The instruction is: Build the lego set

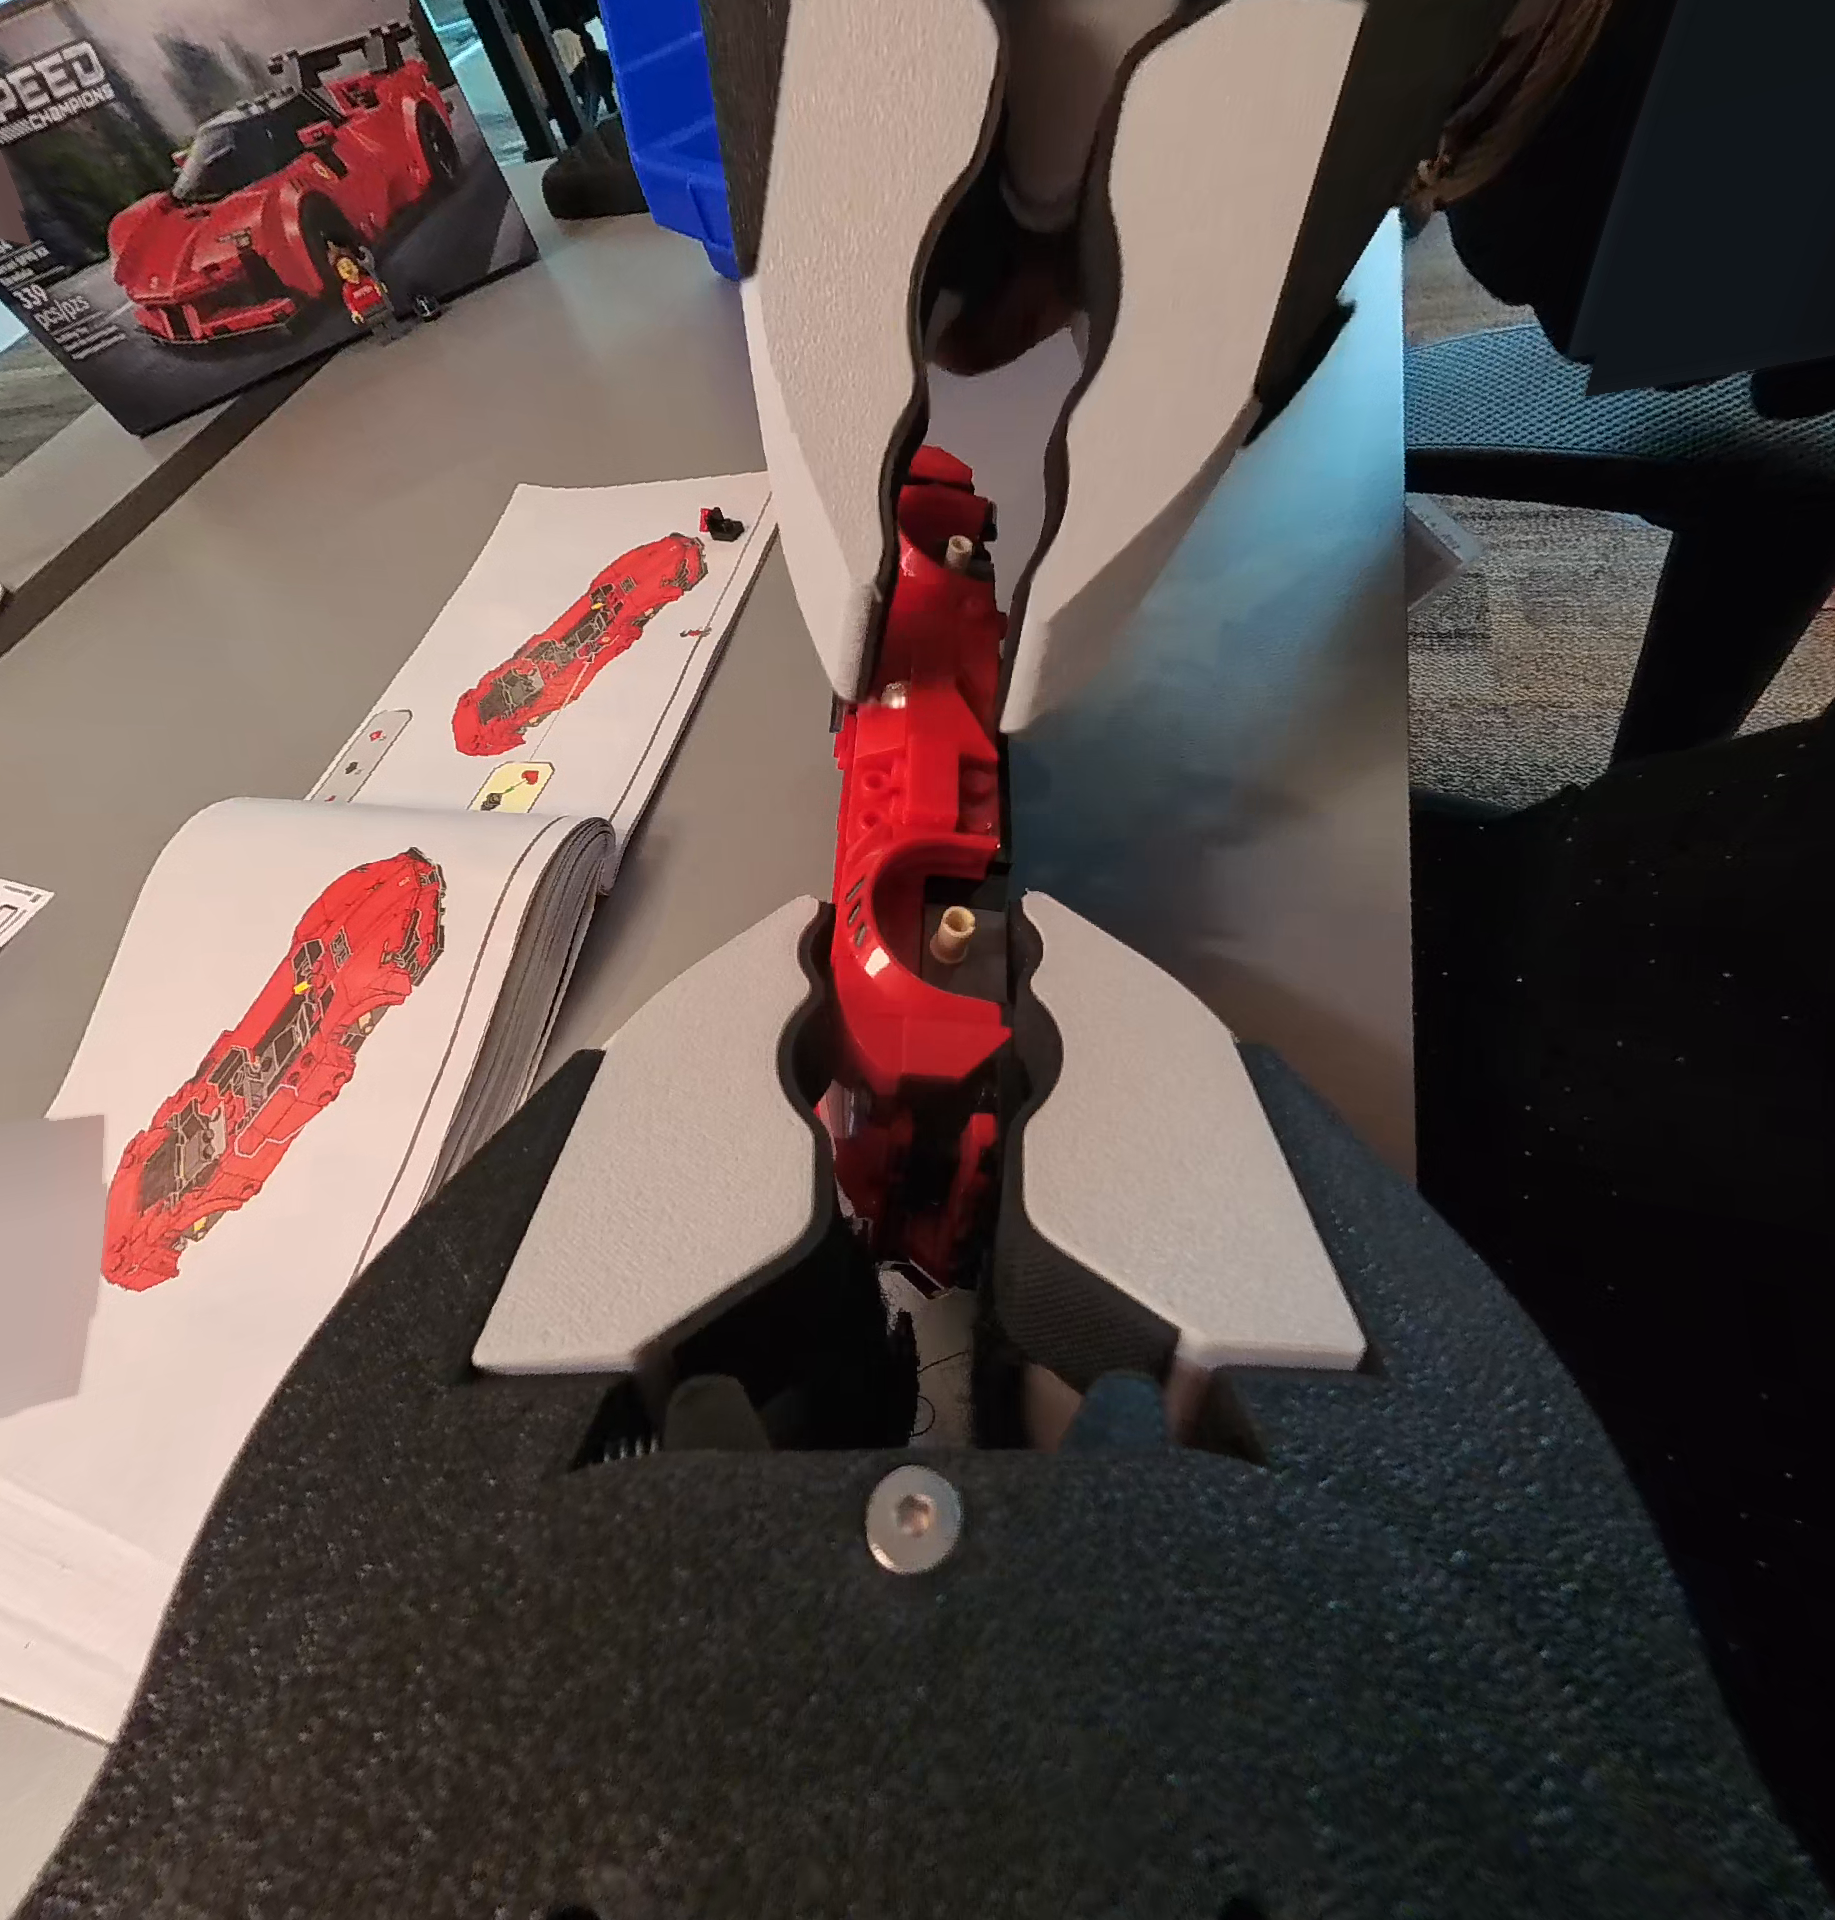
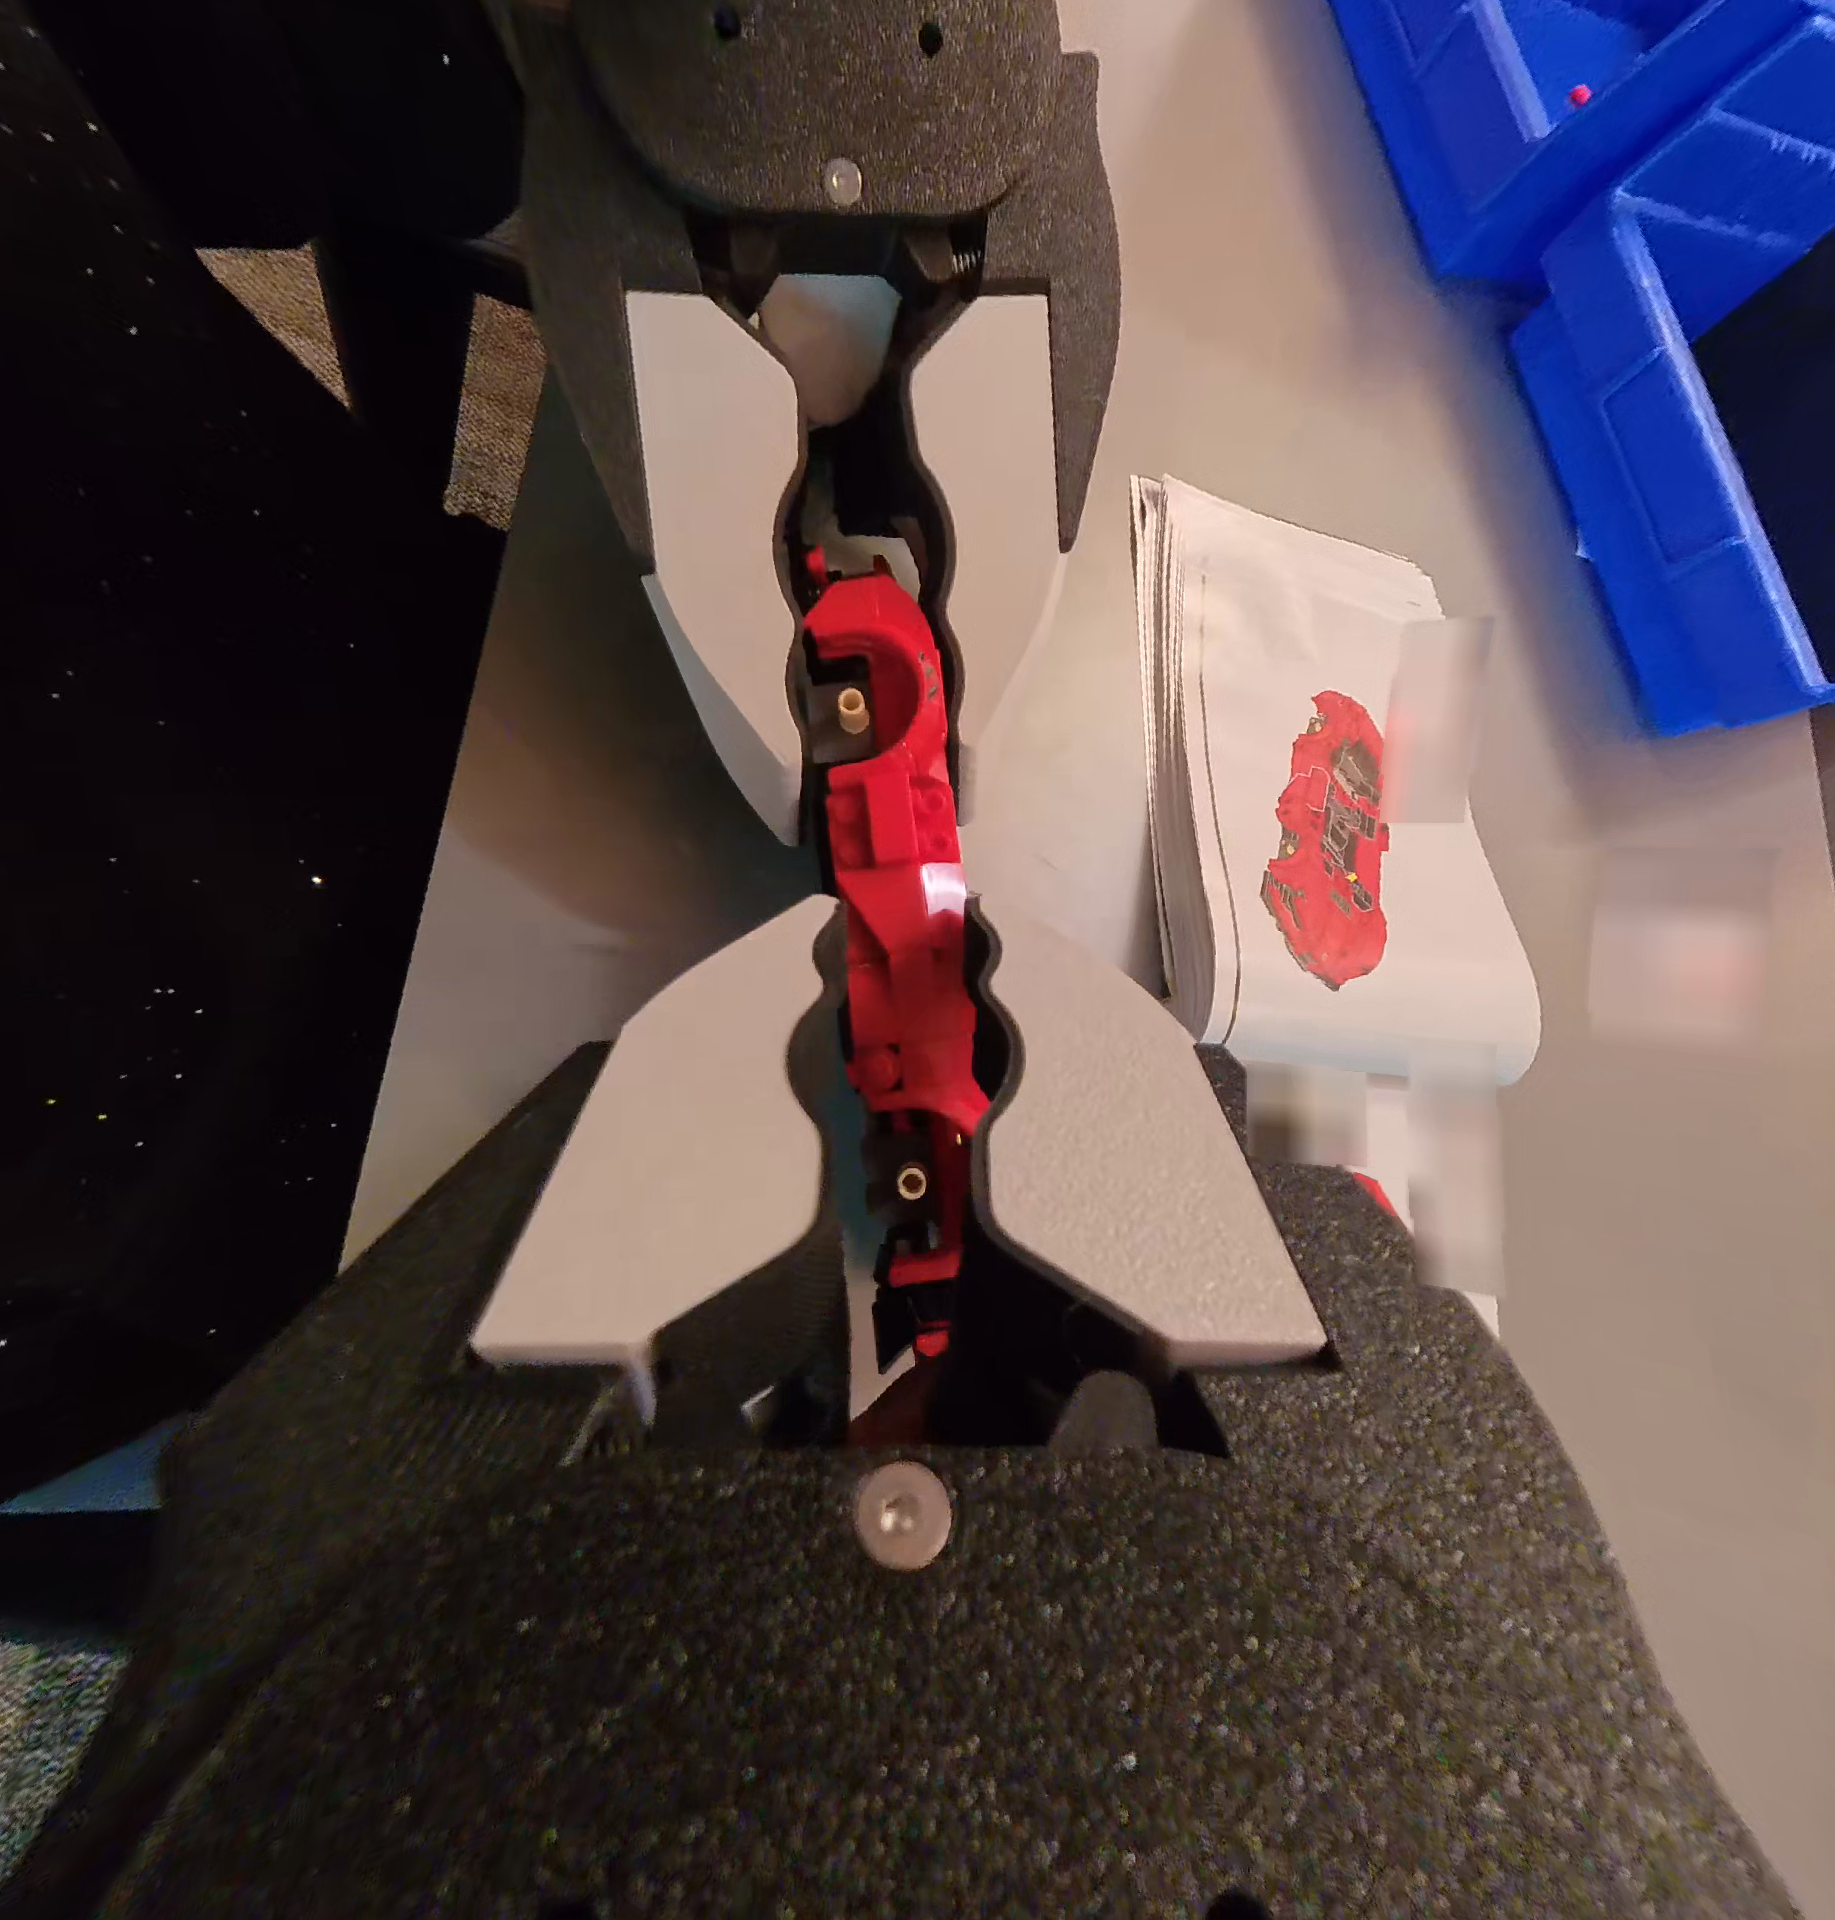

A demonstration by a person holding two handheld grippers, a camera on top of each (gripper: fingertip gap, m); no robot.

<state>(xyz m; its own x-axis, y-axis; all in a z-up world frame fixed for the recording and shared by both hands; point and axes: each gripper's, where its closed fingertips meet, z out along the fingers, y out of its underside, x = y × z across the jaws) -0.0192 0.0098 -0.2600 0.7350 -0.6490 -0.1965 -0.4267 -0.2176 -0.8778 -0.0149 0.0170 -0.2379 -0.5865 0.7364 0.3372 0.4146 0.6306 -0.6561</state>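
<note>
Left wrist view: your left tool (image 1: 918,914) is closed down on the near end of the red car body (image 1: 918,821), pinching it edge-on just behind a wheel arch with a bare tan axle pin. At twelve o'clock the right tool (image 1: 934,686) clamps the far end, so the model hangs between the two, lifted off the table (image 1: 269,582).

Right wrist view shows the same from the other end: the right tool (image 2: 897,925) is narrowed onto the car body (image 2: 892,831), and the left tool (image 2: 882,821) meets it at twelve.

By my reading you are mid-build, turning or steadying the chassis; wheels are not yet on. The next move likely calls for one tool to let go and fetch a part, so set the car down first or keep one firm pinch.

Mind the table edge at three o'clock in the left view; the model sits close to it. Free room lies at nine to ten, toward the open instruction booklet (image 1: 300,1039), with the box (image 1: 238,197) at eleven and blue bins (image 2: 1661,343) farther off.
</note>
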